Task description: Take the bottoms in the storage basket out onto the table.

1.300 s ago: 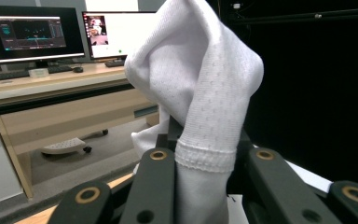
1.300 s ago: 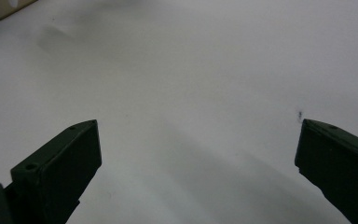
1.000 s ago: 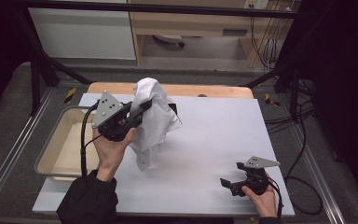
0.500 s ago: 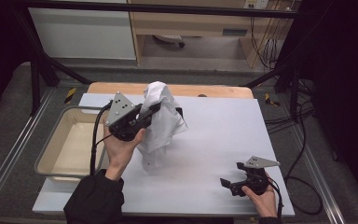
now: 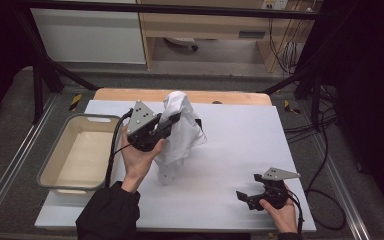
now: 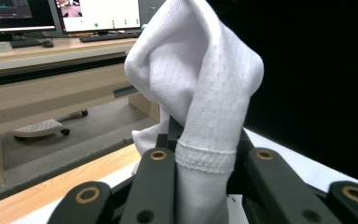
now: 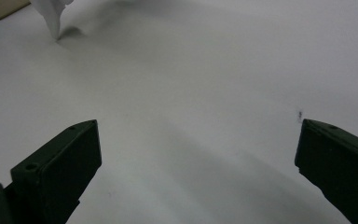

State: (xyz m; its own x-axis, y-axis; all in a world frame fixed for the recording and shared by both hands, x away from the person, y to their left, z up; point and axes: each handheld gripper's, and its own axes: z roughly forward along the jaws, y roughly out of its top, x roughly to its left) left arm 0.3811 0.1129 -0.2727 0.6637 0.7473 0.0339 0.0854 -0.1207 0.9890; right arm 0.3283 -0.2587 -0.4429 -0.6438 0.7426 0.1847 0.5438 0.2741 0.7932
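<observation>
Grey tub (image 5: 55,160), monitors (image 6: 98,14), cables (image 5: 300,65)

You've got two hand-held grippers — left hand-held gripper (image 5: 172,121), right hand-held gripper (image 5: 244,199) — one white cloth (image 5: 179,135), one tray (image 5: 60,151), one surface (image 5: 240,145).

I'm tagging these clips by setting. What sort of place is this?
Probably a lab or office set up for recording: a framed work table with trailing cables, and desks with computer monitors behind. The left tongs hold a white cloth.
</observation>
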